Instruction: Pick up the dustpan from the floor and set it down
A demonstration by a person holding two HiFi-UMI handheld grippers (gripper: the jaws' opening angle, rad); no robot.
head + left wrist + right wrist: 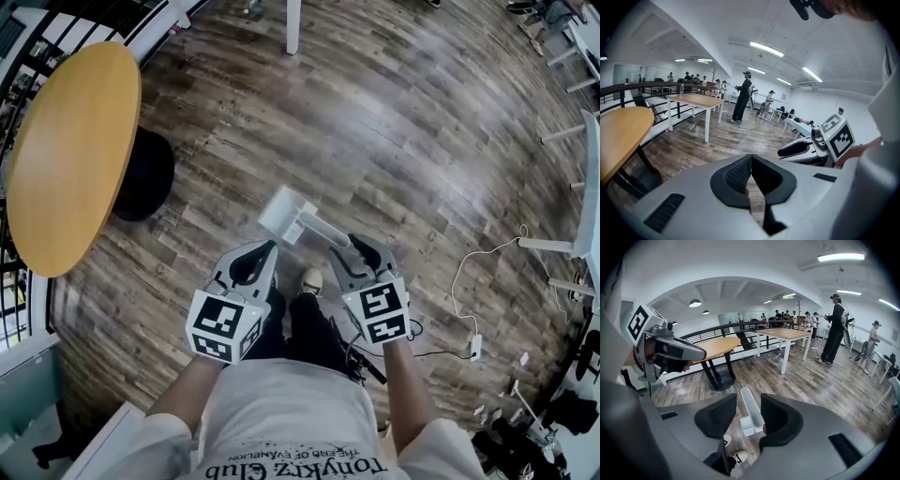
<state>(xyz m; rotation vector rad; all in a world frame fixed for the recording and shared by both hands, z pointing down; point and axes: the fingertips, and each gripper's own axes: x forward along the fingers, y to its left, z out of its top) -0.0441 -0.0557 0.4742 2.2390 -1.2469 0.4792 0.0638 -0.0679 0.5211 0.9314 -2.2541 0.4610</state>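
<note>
While right gripper (362, 247) stands spread around dustpan (286, 214) handle, I centre it before pinching; left gripper (265, 250) beside dustpan, jaws pressed together.

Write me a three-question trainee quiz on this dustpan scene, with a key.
1. True or false: the left gripper has its jaws together, with nothing between them.
2. What stands between the open jaws of the right gripper? A) a broom B) the dustpan's handle C) a chair leg
3. Fill in: in the head view, the round wooden table lies to the ___ of the dustpan.
Key: 1 true; 2 B; 3 left.
</note>
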